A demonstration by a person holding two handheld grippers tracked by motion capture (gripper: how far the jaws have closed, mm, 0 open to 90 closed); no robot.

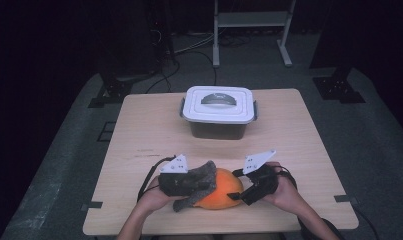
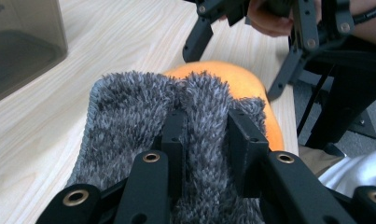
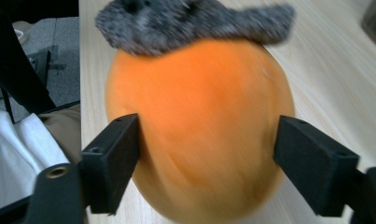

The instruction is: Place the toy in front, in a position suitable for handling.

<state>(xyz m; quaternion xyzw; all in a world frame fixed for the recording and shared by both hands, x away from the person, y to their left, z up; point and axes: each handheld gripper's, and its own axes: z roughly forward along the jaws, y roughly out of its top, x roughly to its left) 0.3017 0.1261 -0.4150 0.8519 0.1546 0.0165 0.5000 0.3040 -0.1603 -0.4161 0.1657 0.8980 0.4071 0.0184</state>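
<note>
— What's the left claw [image 2: 206,140] doing?
— Pinching a fold of grey fuzzy cloth [image 2: 143,112] draped over the orange ball [image 3: 199,126].
— And the right claw [image 3: 206,163]?
— Spread wide around that ball on the bench [image 1: 154,125], left pad touching.

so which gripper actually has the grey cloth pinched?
The left gripper: its jaws are shut on a fold of the grey cloth. The right gripper straddles the orange ball.
</note>
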